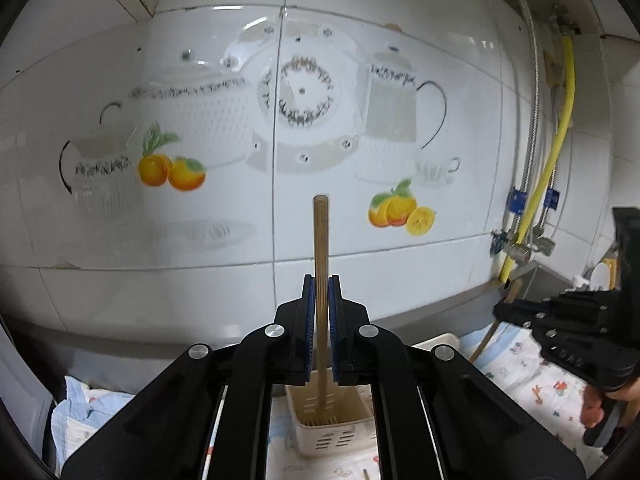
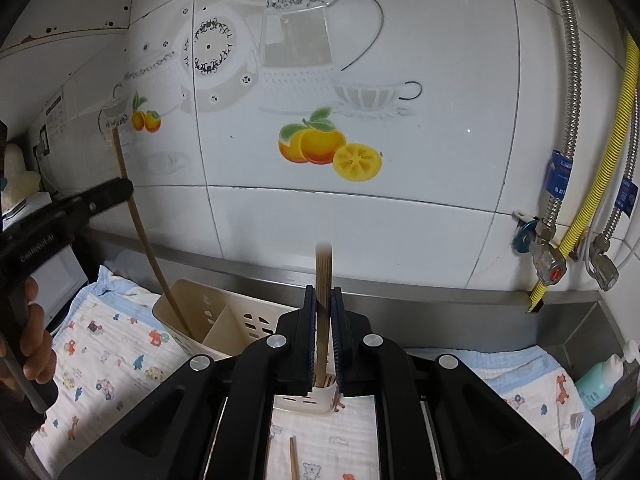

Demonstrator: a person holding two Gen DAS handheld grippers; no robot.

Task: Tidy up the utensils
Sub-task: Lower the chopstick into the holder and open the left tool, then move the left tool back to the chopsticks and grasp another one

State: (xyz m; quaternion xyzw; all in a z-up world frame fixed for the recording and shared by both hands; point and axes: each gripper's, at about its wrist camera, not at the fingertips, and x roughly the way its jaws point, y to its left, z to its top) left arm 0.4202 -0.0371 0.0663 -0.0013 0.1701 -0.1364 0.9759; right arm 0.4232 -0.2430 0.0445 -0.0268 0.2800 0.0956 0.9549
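A brown chopstick [image 1: 321, 264] is held upright, its tip down in the cream slotted holder [image 1: 328, 424], clamped between the left gripper [image 1: 321, 300] pads. A second, darker chopstick [image 2: 323, 300] is pinched likewise upright by the right gripper [image 2: 323, 320], over the holder's other compartment.

The wall tiles [image 2: 420, 240] are showing glossy white, printed with grey teapots, cups and orange-and-yellow fruit with green leaves. The cloth [image 2: 100, 360] is displaying white and pale blue with small coloured cartoon animals and cars. The utensil holder [image 2: 224, 324] is looking cream. Both chopsticks [image 1: 321, 248] [image 2: 323, 276] are appearing brown. The grippers [image 1: 321, 308] [image 2: 323, 320] are showing black with blue pads. A hose [image 2: 622, 120] is glowing yellow beside silver ones.
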